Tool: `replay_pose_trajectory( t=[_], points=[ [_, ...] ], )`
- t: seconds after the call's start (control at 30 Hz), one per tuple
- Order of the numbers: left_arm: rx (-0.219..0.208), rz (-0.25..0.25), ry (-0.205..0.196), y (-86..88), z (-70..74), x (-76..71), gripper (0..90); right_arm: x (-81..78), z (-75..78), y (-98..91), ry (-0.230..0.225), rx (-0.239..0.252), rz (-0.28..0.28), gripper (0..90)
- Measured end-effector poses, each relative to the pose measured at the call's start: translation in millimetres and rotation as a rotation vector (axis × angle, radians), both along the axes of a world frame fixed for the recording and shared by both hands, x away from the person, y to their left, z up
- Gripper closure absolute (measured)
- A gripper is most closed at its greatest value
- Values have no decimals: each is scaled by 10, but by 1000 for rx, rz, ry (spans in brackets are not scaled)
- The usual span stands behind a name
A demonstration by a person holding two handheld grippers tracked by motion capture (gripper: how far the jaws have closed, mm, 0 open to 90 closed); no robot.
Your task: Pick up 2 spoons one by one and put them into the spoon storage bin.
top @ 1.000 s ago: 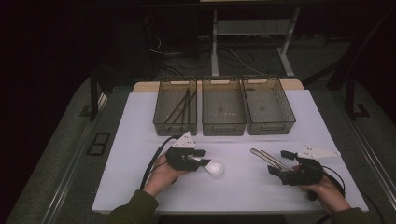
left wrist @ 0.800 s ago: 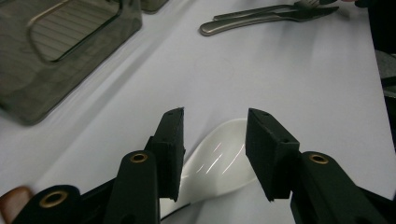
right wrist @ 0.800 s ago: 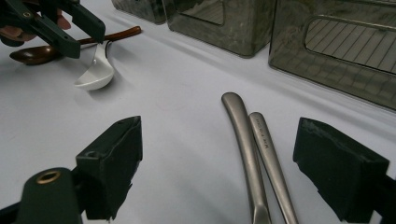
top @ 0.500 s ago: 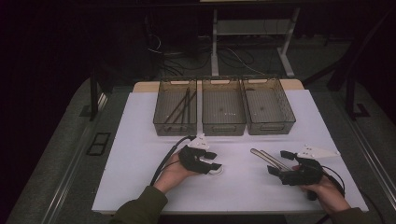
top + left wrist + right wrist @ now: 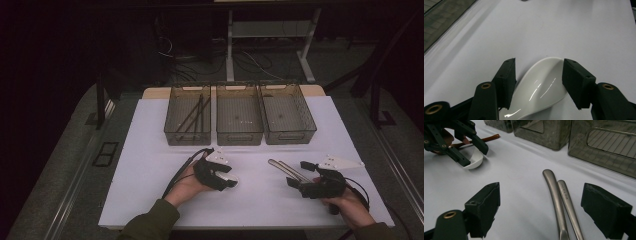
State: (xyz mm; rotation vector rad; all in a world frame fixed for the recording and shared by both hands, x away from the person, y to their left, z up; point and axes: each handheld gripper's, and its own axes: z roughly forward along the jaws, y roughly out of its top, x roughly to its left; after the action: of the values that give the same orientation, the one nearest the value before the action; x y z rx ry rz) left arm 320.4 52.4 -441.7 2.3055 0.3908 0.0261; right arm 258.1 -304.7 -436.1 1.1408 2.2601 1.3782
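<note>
Left gripper [image 5: 537,80] over the white spoon [image 5: 541,87] lying on the tabletop [image 5: 574,30], jaws just opening and standing apart either side of it — glossy, slippery, likely brittle, so pinch the narrower handle.

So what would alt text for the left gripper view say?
A glossy white spoon lies on a white table between the open black jaws of the left gripper, which have just been opening around it; neither pad visibly presses on it.
</note>
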Motion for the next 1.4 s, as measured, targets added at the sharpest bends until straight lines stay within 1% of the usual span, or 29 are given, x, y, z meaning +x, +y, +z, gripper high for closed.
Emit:
replay_pose_trajectory(
  t=[0.1, 0.23, 0.3, 0.4, 0.57, 0.9, 0.93, 1.03, 1.1, 1.23, 1.4],
  points=[
    [8, -13, -7, 3, -4, 1, 429, 0, 1, -1, 0, 1, -1, 154],
    [12, -24, -1, 9, -21, 6, 429, 0, 2, -2, -1, 2, -1, 154],
    [23, -39, 1, 22, -27, 15, 429, -1, 2, -2, -1, 3, -1, 154],
    [18, -51, 5, 32, -32, 16, 433, -2, 5, -2, 1, 4, -1, 154],
    [23, -83, -6, 51, -28, 8, 454, -2, 7, -5, 0, 4, 0, 154],
    [45, -120, -54, 76, -24, -8, 528, -3, 8, -7, -3, 3, 1, 154],
    [54, -127, -61, 81, -20, -5, 536, -2, 8, -7, -3, 3, 1, 154],
    [61, -137, -80, 88, -16, -12, 566, -2, 8, -7, -2, 2, 1, 154],
    [60, -136, -85, 88, -16, -25, 586, -2, 8, -6, -2, 2, 1, 154],
    [74, -151, -117, 90, -3, -37, 631, -2, 9, -7, -3, 2, 2, 154],
    [77, -159, -139, 91, 6, -46, 688, -3, 10, -7, -3, 1, 2, 155]
  ],
)
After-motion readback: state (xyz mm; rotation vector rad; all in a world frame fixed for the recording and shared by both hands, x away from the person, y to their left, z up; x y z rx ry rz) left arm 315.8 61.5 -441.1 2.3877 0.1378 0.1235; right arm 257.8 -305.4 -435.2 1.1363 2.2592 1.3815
